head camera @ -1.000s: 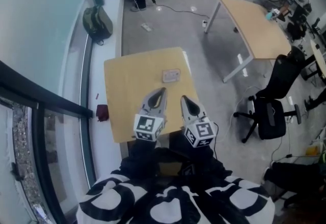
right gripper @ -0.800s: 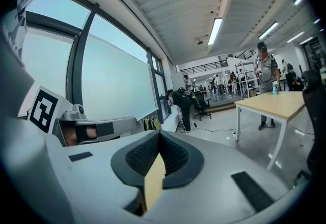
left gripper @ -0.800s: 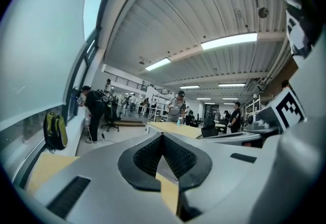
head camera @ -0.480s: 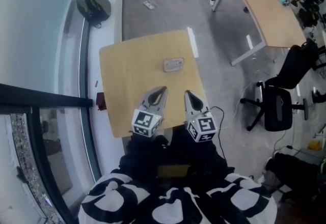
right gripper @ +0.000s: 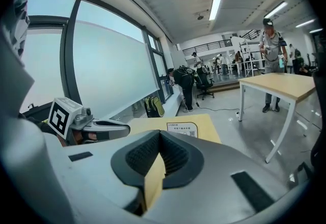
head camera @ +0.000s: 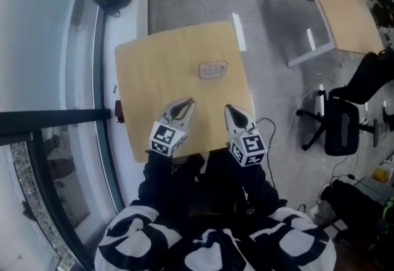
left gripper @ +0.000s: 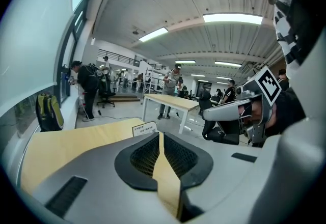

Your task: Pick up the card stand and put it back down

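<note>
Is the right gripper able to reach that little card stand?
Probably yes: only bare table lies between the right gripper and the card stand, but its jaws are shut.

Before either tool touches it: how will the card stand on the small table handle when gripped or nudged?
Probably light: the card stand is small against the table. Likely tippy if nudged high up, since it stands as a thin upright panel. It looks stiff and flat-faced, so a pinch should not bend it. Whether the surface is slick I can't tell.
</note>
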The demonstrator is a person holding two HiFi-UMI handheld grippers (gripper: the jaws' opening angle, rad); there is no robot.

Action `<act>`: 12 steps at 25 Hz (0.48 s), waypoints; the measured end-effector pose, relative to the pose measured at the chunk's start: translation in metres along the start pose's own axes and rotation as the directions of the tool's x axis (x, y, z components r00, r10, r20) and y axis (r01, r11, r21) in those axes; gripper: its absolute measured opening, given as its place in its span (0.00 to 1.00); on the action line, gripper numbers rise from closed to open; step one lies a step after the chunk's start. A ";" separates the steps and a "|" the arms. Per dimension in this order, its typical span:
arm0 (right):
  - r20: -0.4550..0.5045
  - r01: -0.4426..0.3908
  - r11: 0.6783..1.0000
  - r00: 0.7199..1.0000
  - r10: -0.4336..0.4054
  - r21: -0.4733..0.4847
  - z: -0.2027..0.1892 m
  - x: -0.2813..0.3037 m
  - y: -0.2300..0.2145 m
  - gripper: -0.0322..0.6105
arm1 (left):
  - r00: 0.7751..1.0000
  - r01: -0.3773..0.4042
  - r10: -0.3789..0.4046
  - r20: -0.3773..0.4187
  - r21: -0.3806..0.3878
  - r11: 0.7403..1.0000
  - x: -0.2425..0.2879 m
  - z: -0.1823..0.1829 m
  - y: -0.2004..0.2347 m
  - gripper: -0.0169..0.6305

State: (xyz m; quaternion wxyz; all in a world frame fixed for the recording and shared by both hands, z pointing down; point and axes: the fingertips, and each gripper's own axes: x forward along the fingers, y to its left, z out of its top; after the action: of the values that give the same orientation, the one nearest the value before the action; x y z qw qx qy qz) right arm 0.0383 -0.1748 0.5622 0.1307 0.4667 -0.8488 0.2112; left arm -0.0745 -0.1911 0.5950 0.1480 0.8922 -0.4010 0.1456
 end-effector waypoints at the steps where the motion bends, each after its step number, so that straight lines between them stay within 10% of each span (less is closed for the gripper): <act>1: -0.010 -0.007 1.000 1.000 0.007 0.001 -0.003 0.005 -0.001 0.08 | 1.000 0.002 -0.002 -0.011 -0.001 1.000 0.002 -0.006 0.004 0.05; 12: -0.063 -0.052 0.999 0.997 0.051 -0.009 -0.019 0.052 -0.022 0.08 | 0.996 0.044 -0.044 -0.074 -0.007 0.999 0.029 -0.044 0.068 0.50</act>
State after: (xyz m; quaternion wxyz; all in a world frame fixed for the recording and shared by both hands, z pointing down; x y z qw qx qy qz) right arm 0.0303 -0.2143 0.6056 0.1543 0.4372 -0.8571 0.2243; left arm -0.1138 -0.2373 0.6560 0.1685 0.8944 -0.3760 0.1741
